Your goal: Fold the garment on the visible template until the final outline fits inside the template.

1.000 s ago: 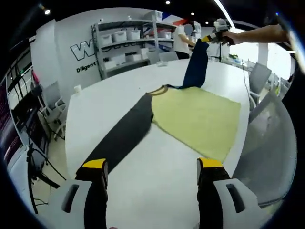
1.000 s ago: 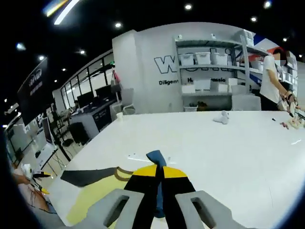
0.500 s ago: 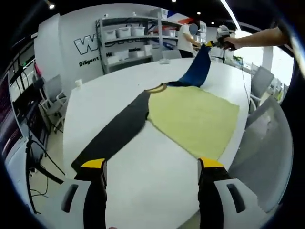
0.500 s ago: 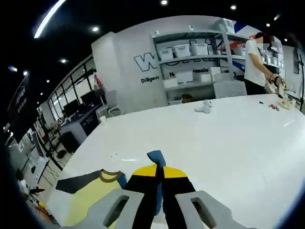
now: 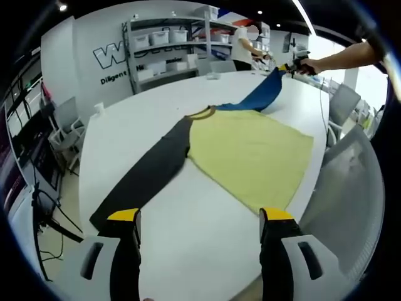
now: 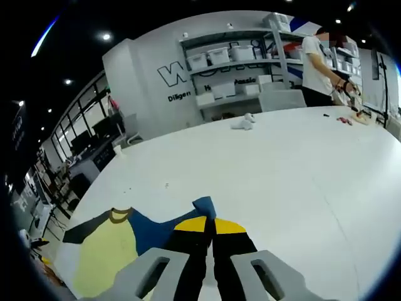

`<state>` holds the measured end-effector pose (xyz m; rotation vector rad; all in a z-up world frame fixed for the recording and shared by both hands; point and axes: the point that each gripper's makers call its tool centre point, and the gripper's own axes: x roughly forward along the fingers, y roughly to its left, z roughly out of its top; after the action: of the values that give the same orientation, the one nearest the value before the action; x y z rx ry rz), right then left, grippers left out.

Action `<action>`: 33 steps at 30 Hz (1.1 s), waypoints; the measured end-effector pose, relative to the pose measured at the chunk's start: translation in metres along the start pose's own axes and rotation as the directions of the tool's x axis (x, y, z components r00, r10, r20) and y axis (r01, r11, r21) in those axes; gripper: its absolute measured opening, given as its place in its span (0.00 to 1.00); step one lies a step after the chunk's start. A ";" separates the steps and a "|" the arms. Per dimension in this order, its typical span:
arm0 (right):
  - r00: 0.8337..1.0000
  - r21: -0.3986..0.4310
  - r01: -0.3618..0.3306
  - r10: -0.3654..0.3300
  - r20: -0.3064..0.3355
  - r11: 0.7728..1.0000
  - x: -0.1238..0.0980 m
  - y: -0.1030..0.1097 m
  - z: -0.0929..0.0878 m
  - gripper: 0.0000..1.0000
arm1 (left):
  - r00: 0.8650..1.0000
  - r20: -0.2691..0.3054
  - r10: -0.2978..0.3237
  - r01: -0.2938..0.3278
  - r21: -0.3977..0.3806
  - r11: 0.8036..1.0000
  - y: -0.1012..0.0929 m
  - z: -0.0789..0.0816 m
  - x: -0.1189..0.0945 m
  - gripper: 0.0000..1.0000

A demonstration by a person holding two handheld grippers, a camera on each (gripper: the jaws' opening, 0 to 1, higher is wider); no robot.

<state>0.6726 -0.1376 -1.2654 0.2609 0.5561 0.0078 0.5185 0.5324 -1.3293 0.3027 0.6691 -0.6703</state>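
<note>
Ceiling spotlights (image 6: 105, 36) are shining down as small hard dots above the shelving (image 5: 172, 47), and a long light strip (image 5: 302, 15) is glowing beside them. Daylight is pouring in past the far end of the counter (image 5: 156, 219), washing out that side. The counter top (image 6: 301, 163) is giving back a soft, even sheen with barely any shadow. Fisheye bending is curving the shelving and the counter edge. Both pictures are looking slightly soft, and small things beyond the counter are blurring.
</note>
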 end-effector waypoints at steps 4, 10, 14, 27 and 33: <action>1.000 0.029 0.008 -0.007 -0.007 1.000 0.009 -0.016 -0.010 0.00 | 1.000 -0.018 -0.005 0.005 0.004 1.000 -0.005 0.004 0.005 0.75; 0.997 0.054 0.046 -0.043 -0.063 0.997 0.026 -0.044 -0.042 0.00 | 0.999 -0.032 -0.003 0.003 0.002 1.000 -0.008 0.011 0.009 0.74; 0.994 0.069 0.070 -0.064 -0.092 0.995 0.033 -0.059 -0.059 0.00 | 0.999 -0.047 0.001 -0.001 -0.003 1.000 -0.009 0.011 0.009 0.74; 0.980 0.059 0.161 -0.153 -0.127 0.985 0.037 -0.102 -0.091 0.00 | 0.997 -0.079 0.012 -0.014 -0.027 1.000 -0.015 0.007 0.011 0.75; 0.978 0.054 0.185 -0.178 -0.113 0.981 0.018 -0.109 -0.090 0.00 | 0.997 -0.077 0.009 -0.011 -0.024 1.000 -0.019 0.006 0.010 0.75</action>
<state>0.6340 -0.2199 -1.3753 0.2726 0.6865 -0.1744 0.5147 0.5107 -1.3323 0.3100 0.7486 -0.6431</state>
